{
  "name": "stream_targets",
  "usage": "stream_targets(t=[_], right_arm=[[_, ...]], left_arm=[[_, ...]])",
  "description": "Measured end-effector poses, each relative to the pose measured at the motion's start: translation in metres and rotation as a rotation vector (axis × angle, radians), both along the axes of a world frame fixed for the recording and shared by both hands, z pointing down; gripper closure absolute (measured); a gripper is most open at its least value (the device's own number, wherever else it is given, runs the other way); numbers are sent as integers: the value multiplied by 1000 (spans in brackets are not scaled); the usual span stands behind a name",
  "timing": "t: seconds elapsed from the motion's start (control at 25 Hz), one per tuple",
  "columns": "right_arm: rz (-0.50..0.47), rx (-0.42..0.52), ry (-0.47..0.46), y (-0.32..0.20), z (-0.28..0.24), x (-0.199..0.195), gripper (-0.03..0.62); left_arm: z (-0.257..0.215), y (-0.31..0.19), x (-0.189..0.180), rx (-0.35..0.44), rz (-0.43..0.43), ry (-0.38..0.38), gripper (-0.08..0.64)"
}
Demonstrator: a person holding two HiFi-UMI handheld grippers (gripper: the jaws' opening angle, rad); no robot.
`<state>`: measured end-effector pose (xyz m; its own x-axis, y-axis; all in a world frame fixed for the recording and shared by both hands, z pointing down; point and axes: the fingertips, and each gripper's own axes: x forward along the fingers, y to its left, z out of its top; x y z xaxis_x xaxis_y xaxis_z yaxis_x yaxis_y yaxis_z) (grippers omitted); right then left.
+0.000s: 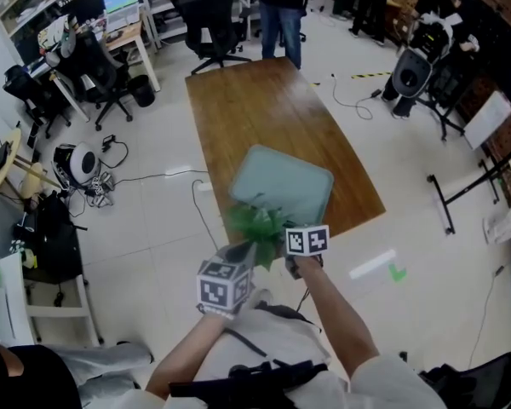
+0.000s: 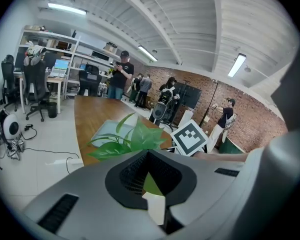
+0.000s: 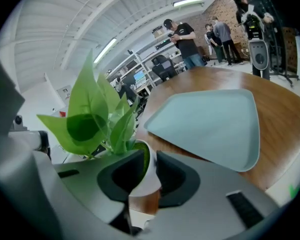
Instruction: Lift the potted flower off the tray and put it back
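Observation:
The potted flower (image 1: pixel 257 223) has broad green leaves and a white pot, and it is at the wooden table's near edge, off the pale green tray (image 1: pixel 283 184). My left gripper (image 1: pixel 241 254) comes at it from the near left and my right gripper (image 1: pixel 281 252) from the near right. In the right gripper view the pot's white wall (image 3: pixel 149 176) fills the gap of the right gripper (image 3: pixel 147 166), with the leaves (image 3: pixel 92 116) rising to the left. In the left gripper view a white and green piece of the pot (image 2: pixel 154 199) sits in the narrow gap of the left gripper (image 2: pixel 151 181).
The tray (image 3: pixel 210 124) has nothing in it. The long wooden table (image 1: pixel 264 118) runs away from me, with several people, office chairs and desks (image 1: pixel 111 49) beyond its far end. Cables and gear lie on the floor to the left (image 1: pixel 85 169); stands are to the right (image 1: pixel 460 186).

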<state>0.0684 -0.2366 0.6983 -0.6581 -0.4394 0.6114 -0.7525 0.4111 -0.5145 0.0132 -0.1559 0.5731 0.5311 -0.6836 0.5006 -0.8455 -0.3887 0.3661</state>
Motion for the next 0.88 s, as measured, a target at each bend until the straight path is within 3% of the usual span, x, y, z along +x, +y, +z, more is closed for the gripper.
stream_targets(t=[0.2, 0.56, 0.88], right_arm=[[35, 9, 16, 0, -2, 3, 546], [100, 25, 23, -12, -10, 8, 548], [157, 50, 35, -51, -31, 23, 548]], left_arm=[[-4, 2, -5, 4, -14, 9, 565], [-8, -2, -23, 25, -60, 25, 565], [-16, -9, -15, 43, -33, 32, 565]])
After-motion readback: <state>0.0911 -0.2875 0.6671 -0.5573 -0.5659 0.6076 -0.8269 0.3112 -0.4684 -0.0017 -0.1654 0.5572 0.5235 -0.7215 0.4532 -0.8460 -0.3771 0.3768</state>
